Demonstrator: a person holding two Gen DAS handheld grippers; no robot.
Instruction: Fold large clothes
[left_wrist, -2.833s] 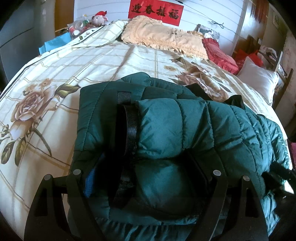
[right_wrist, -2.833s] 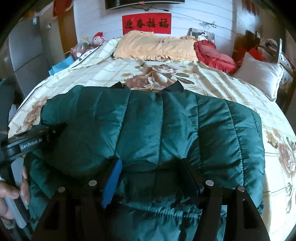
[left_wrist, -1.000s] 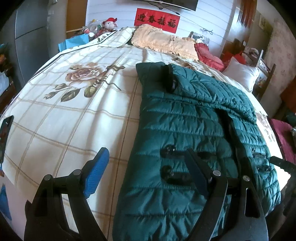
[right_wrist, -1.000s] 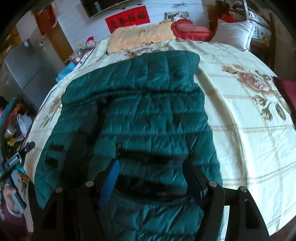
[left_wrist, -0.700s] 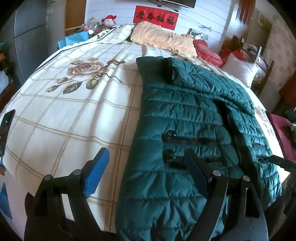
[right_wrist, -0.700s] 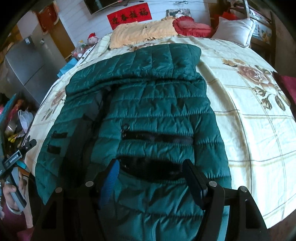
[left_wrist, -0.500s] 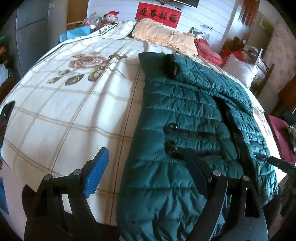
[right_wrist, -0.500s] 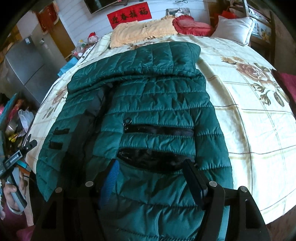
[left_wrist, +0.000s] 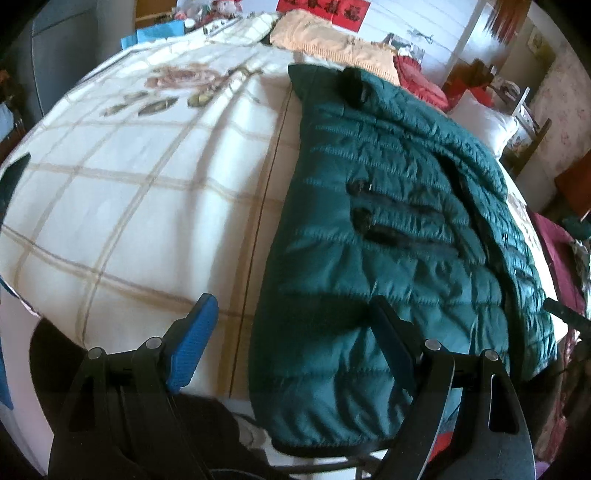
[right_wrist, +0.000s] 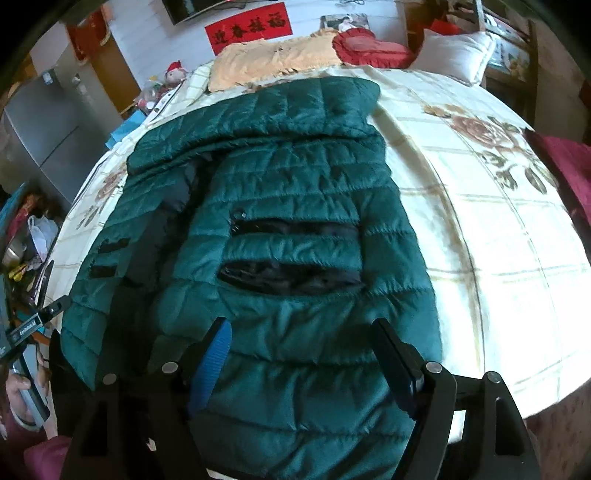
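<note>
A red banner (right_wrist: 248, 29) hangs on the white wall beyond the far end of the bed and bears four gold Chinese characters, 迎春接福, readable in the right wrist view. The left wrist view shows the same banner (left_wrist: 325, 8) at the top edge, cut off and too blurred to read. At the near left of the right wrist view, the left gripper's black body carries a white "GenRobot.AI" label (right_wrist: 25, 326), small and tilted.
</note>
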